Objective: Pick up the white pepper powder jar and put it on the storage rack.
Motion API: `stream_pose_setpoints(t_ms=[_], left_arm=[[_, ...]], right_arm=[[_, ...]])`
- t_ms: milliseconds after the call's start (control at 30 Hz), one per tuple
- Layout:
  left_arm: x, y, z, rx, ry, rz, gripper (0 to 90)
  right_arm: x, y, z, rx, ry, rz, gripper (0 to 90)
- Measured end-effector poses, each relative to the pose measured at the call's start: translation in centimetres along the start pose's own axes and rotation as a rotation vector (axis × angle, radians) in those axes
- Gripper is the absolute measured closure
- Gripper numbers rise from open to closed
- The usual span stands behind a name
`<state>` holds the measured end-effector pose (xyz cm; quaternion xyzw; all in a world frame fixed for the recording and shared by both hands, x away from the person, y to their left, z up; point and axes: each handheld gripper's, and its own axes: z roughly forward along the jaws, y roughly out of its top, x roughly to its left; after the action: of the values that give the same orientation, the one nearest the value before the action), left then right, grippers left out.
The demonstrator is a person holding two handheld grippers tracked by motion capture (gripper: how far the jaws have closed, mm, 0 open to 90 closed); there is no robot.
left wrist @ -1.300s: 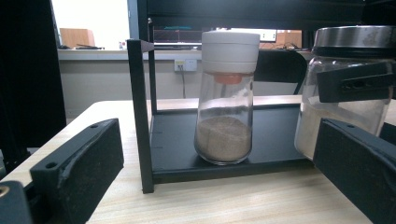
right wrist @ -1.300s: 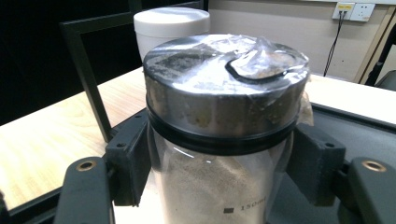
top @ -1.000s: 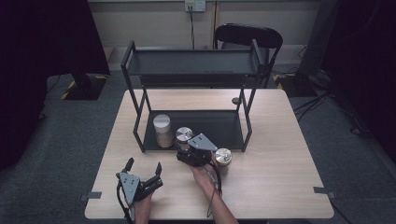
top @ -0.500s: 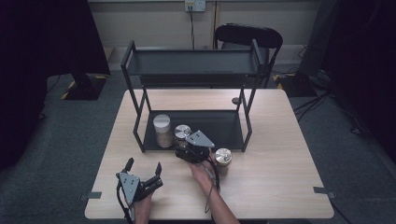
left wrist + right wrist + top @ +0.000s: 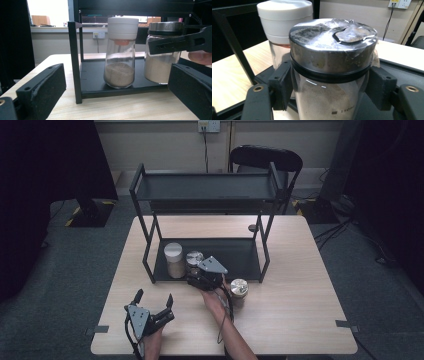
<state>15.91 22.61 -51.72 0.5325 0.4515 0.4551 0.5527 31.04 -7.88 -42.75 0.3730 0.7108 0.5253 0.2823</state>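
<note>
A glass jar with a metal lid holds pale powder, and my right gripper is shut on it just under the lid. In the high view this jar is at the front of the black rack's lower shelf, beside a taller white-lidded jar, with the right gripper behind it. The left gripper view shows both the white-lidded jar and the held jar side by side. My left gripper rests open at the table's front left, nothing between its fingers.
A third metal-lidded jar stands on the table just right of my right hand. The rack's upper shelf overhangs the lower one, and its front posts flank the opening. A small dark round object lies behind the rack.
My right gripper has carried the metal-lidded jar a little forward and left, onto the lower shelf beside the white-lidded jar. The left gripper has stayed put.
</note>
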Motion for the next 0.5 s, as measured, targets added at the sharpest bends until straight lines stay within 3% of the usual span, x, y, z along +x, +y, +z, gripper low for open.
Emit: stream_pose_setpoints(t_ms=[500], left_arm=[[0.0, 0.0, 0.0, 0.003, -0.004, 0.004, 1.0]], right_arm=[[-0.4, -0.4, 1.3, 0.008, -0.005, 0.007, 30.9]])
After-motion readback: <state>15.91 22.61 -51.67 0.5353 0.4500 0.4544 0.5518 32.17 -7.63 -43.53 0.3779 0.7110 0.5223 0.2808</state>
